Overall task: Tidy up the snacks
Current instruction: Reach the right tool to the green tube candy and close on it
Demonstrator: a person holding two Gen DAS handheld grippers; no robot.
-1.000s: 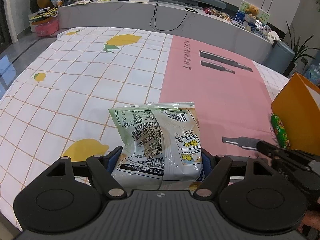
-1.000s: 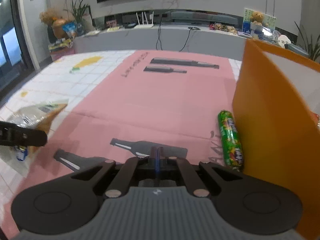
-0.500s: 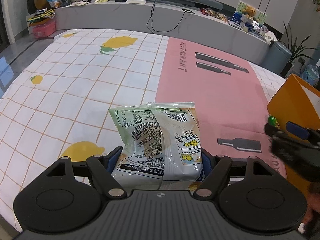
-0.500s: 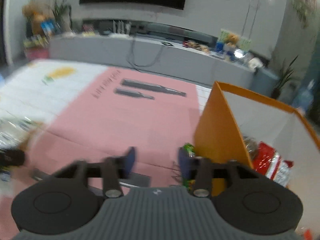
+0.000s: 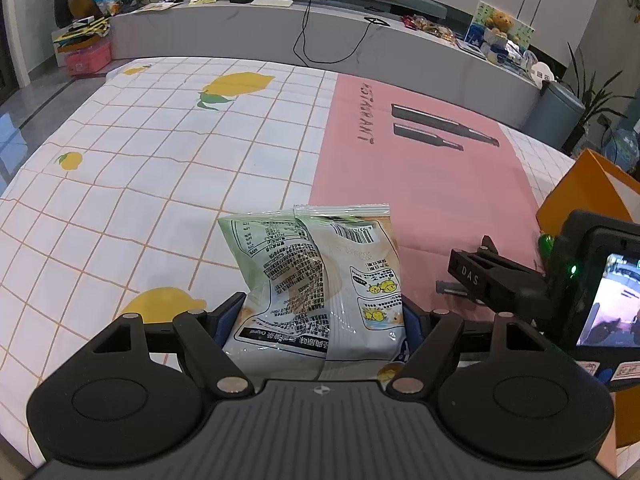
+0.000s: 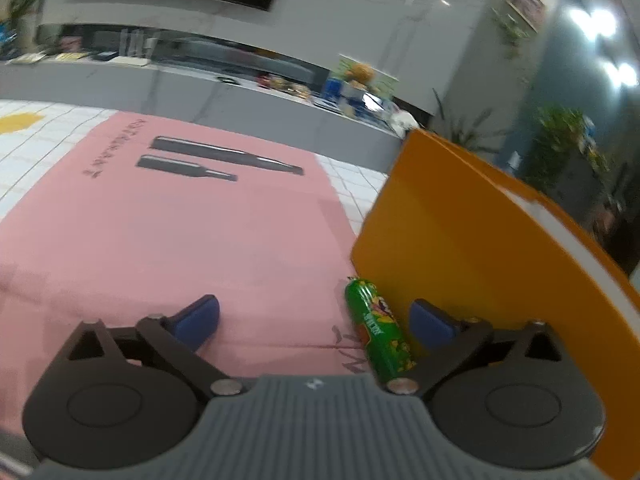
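Pinching a pale green snack bag (image 5: 320, 280) between its 2 blue pads, our left hand-held gripper (image 5: 316, 320) holds the bag at its lower end, label side up with the barcode and small print facing us. The bag lies on the worktop (image 5: 160, 168), straddling the line where the white lemon-print cloth (image 5: 140, 152) meets the pink mat (image 5: 420, 176), towards the near edge.

Our right hand-held gripper (image 6: 316, 320) has its jaws opening, spread wide now, and we see a green candy tube (image 6: 376, 328) between the pads, nearer the right one, with neither pad pressing on it. The tube lies on the pink mat, touching the foot of an orange box (image 6: 460, 248) that stands upright by the right edge of the worktop. From the left wrist view, that right hand-held gripper shows in front of the orange box, its small screen lit.

Beyond the far edge of the worktop runs a grey ledge (image 5: 360, 36) carrying a white router (image 5: 272, 0), cables and assorted packets.
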